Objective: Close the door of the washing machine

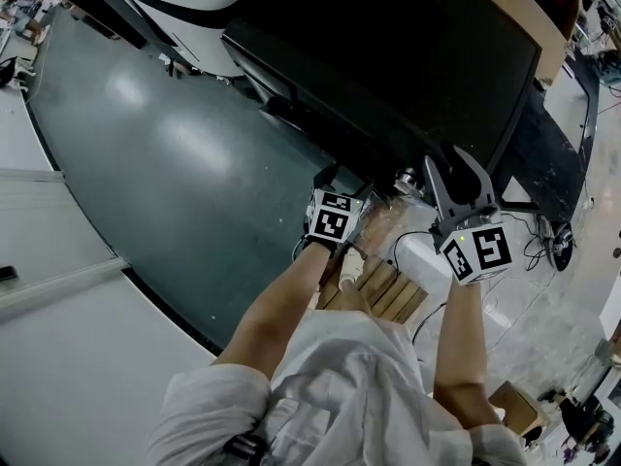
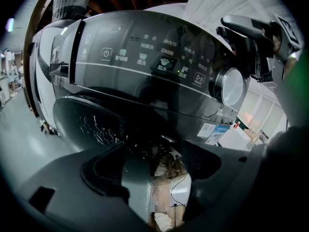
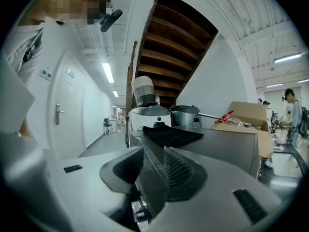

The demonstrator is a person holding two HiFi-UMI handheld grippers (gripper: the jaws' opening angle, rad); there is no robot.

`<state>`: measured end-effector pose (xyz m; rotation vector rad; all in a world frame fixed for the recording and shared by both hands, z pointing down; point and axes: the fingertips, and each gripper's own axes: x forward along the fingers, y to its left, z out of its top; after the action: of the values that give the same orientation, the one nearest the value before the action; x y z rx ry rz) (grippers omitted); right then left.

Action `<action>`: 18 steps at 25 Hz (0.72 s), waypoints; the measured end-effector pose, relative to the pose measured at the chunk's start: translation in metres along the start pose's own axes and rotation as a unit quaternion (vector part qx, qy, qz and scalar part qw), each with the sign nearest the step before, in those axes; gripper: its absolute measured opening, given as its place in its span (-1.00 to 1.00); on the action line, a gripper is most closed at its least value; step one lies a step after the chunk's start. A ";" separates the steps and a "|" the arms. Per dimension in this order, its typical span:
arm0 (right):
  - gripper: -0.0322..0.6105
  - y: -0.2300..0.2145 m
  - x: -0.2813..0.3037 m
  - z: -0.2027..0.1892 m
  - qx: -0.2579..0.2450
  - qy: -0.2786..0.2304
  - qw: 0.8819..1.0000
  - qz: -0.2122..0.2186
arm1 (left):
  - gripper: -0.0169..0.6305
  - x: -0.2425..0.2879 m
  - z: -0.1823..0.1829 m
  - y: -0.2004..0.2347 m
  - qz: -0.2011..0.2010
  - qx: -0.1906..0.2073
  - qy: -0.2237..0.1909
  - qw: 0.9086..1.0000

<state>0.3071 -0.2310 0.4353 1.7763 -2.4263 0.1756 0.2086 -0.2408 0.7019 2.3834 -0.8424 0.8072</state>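
Well, the dark green floor (image 1: 165,153) spreads widest below me. At its edge stands the washing machine (image 1: 388,56), dark-topped in the head view and right in front of both my grippers. Its door (image 2: 91,122), a dark round bulge of glass flecked with reflections, sits low on the front beneath the control panel (image 2: 145,62). My left gripper view looks straight at the door, but I cannot tell whether it is fully latched. The panel carries a row of lit symbols. A wooden pallet (image 1: 383,294) lies on the floor below my arms, beside the machine's base.

My left gripper (image 2: 164,166) tilts down toward the door's lower edge with its jaws apart and nothing clamped. Through the gap I see pallet boards and a thin cable (image 2: 177,193). I cannot tell whether either jaw touches the door.

My right gripper (image 1: 454,171) is held near level at the machine's upper front, its jaws spread wide. A grey edge, seemingly the corner of the machine's top, stands between them with clear space on one side. A black cloth (image 3: 171,134) lies on the grey surface just beyond those jaws. The chrome knob (image 2: 231,87) at the panel's right end sits just under my right gripper.
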 end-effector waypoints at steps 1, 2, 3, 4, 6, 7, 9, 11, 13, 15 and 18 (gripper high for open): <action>-0.45 0.000 0.000 0.000 0.000 0.000 1.000 -0.001 | 0.18 0.000 -0.001 0.000 -0.001 0.000 0.000 1.000; -0.45 0.000 0.000 -0.001 -0.001 -0.001 1.000 -0.003 | 0.18 0.000 -0.002 0.000 -0.003 0.000 0.000 1.000; -0.44 0.000 0.000 -0.001 -0.001 -0.002 1.000 -0.004 | 0.18 0.000 -0.002 0.000 -0.003 -0.001 0.000 1.000; -0.44 0.000 -0.001 -0.001 -0.002 -0.002 1.000 -0.005 | 0.18 0.000 -0.002 0.000 -0.002 -0.001 0.000 1.000; -0.45 0.000 -0.001 0.000 -0.004 -0.004 1.000 -0.006 | 0.18 -0.001 -0.002 0.000 -0.001 -0.001 -0.003 1.000; -0.44 0.000 0.000 0.000 -0.005 -0.004 1.000 -0.007 | 0.18 -0.001 -0.002 0.000 -0.001 0.000 -0.005 1.000; -0.45 0.001 -0.001 -0.001 -0.005 -0.005 1.000 -0.007 | 0.18 -0.002 -0.003 0.001 -0.002 0.001 -0.007 1.000; -0.44 0.001 -0.001 -0.002 -0.006 -0.005 1.000 -0.006 | 0.18 -0.002 -0.004 0.001 -0.004 0.001 -0.008 1.000; -0.45 0.001 -0.001 -0.003 -0.009 -0.005 1.000 -0.007 | 0.17 -0.002 -0.004 0.001 -0.007 0.000 -0.009 1.000; -0.44 0.001 -0.001 -0.003 -0.010 -0.005 1.000 -0.008 | 0.15 -0.003 -0.005 0.001 -0.015 -0.001 -0.010 1.000; -0.45 0.000 -0.001 -0.003 -0.003 -0.003 1.000 -0.010 | 0.15 -0.006 -0.004 -0.002 -0.037 -0.007 -0.016 0.999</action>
<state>0.3078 -0.2294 0.4382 1.8007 -2.4097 0.1596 0.2048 -0.2341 0.7001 2.4065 -0.7650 0.7343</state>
